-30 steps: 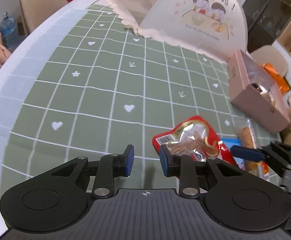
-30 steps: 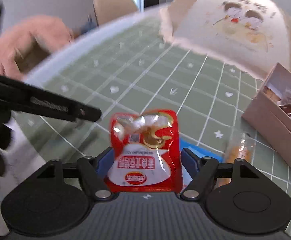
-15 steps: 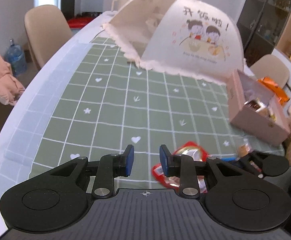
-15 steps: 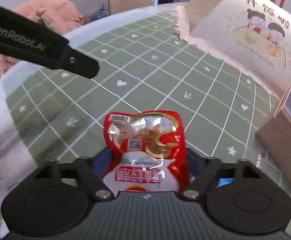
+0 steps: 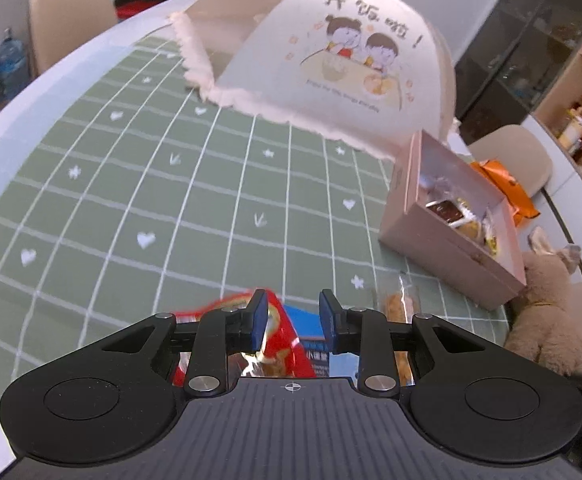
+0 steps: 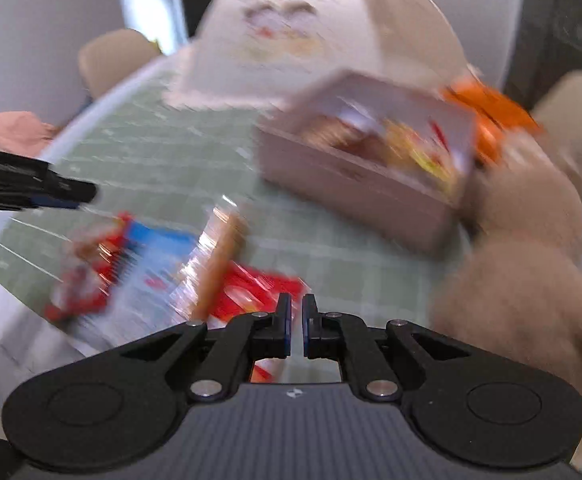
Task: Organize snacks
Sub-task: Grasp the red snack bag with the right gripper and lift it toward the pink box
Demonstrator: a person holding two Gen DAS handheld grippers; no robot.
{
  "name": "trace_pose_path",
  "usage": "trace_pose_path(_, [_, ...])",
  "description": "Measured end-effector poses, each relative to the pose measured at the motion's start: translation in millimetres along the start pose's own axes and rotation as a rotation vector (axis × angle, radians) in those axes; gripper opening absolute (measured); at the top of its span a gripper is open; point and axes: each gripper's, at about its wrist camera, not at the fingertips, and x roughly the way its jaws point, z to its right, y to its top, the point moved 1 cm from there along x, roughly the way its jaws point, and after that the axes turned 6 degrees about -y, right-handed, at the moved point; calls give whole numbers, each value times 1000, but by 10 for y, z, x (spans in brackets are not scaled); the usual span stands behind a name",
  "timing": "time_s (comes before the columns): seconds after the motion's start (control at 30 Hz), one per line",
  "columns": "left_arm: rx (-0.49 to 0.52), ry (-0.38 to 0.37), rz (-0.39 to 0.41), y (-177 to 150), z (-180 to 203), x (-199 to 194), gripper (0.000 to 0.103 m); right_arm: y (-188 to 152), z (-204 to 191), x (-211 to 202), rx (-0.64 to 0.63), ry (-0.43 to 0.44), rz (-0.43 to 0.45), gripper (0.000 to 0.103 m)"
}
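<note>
**Snack packets by the near table edge, both grippers empty**

The right gripper (image 6: 297,324) has its blue-padded jaws drawn together to a thin slit with nothing between them; they have just been closing. It hangs above a red foil snack packet (image 6: 251,290) that lies flat on the green grid-patterned tablecloth (image 5: 139,184). This view is badly blurred.

The left gripper (image 5: 293,326) holds its jaws partly apart, and nothing is pinched between the pads. Below it lie a red and clear snack pouch (image 5: 287,350), a blue packet (image 5: 311,340) and a clear wrapper holding a brown biscuit stick (image 5: 397,308), all close together near the table's front edge.

Further back to the right stands a pink open-topped cardboard box (image 5: 443,248) with several wrapped snacks already inside. A tan plush toy (image 5: 551,316) sits just beside the box. Behind them rises a white mesh food cover printed with two cartoon children (image 5: 331,60).
</note>
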Motion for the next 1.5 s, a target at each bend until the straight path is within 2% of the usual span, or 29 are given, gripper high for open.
trace_pose_path(0.1, [-27,51,-32,-158,-72,-133,32,-38,68,-51,-21,39,-14,7])
trace_pose_path(0.17, [-99,107,-61,-224,-207,-283,31,21,-19,-165,-67,44,-20,19])
trace_pose_path(0.23, [-178,98,-60,-280,-366,-372,32,95,-147,-220,-114,117,-10,69])
trace_pose_path(0.27, [-213,81,-42,-321,-469,-368,32,96,-233,-235,-149,136,52,74])
trace_pose_path(0.33, [-233,98,0,-379,-636,-313,32,51,-427,-183,-208,80,196,75])
trace_pose_path(0.37, [-241,143,-9,-407,-676,-288,32,37,-589,-100,-253,20,223,75])
trace_pose_path(0.4, [-237,155,-32,-397,-675,-280,32,51,-717,-38,-274,-1,191,75])
trace_pose_path(0.47, [-121,136,-52,-323,-601,-271,33,78,-924,-12,-242,63,107,75])
trace_pose_path(0.53, [9,196,-27,-208,-559,-263,34,65,-1122,-42,-244,188,115,75])
trace_pose_path(0.57, [49,221,-10,-157,-573,-258,34,76,-1286,1,-281,201,123,75])
trace_pose_path(0.67, [70,248,-7,-48,-645,-251,34,172,-1680,249,-312,161,129,75])
trace_pose_path(0.8, [130,263,-29,63,-716,-294,34,309,-2018,661,-259,151,6,76])
trace_pose_path(0.9, [129,238,-33,136,-792,-313,34,251,-2227,732,-307,80,-22,89])
trace_pose_path(0.97, [120,220,-33,160,-836,-320,34,182,-2366,737,-385,29,-5,92])
trace_pose_path(1.07, [112,187,-36,179,-879,-304,34,193,-2404,723,-387,41,-26,86])
trace_pose_path(1.1, [106,172,-36,189,-894,-293,34,207,-2411,697,-400,45,-34,78])
trace_pose_path(1.13, [99,157,-33,196,-907,-282,34,231,-2403,661,-409,59,-41,56])
trace_pose_path(1.17, [90,147,-27,197,-918,-277,34,241,-2401,614,-415,98,-68,54])
trace_pose_path(1.23, [59,125,-14,210,-953,-249,34,221,-2386,492,-409,107,-99,52])
trace_pose_path(1.37, [-35,59,6,212,-1021,-155,33,245,-2092,261,-342,58,-87,50])
trace_pose_path(1.43, [-40,15,7,203,-945,-94,33,343,-1842,107,-271,49,-55,49])
trace_pose_path(1.5, [-37,-41,0,199,-806,-32,33,422,-1529,-48,-208,-11,-15,49])
